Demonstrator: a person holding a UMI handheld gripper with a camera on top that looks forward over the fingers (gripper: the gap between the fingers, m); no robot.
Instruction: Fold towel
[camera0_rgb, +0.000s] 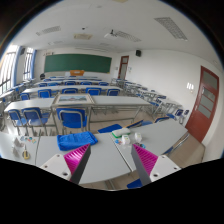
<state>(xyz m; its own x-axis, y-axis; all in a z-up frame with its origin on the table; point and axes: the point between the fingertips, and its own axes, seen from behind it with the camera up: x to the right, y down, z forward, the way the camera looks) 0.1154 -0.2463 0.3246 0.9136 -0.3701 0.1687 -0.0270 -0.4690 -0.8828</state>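
Hovering high over the desk (165, 135), gripper (110, 160) fingers spread wide and empty, probably approaching the towel (75, 141) at its left edge.

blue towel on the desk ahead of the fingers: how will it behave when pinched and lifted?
Likely floppy: the blue towel lies bunched and rumpled on the desk, so it should drape and sag from a pinch rather than hold shape. Probably light, being thin-looking cloth. Unlikely to roll or tip. The gripper is open, its fingers apart and short of the towel.
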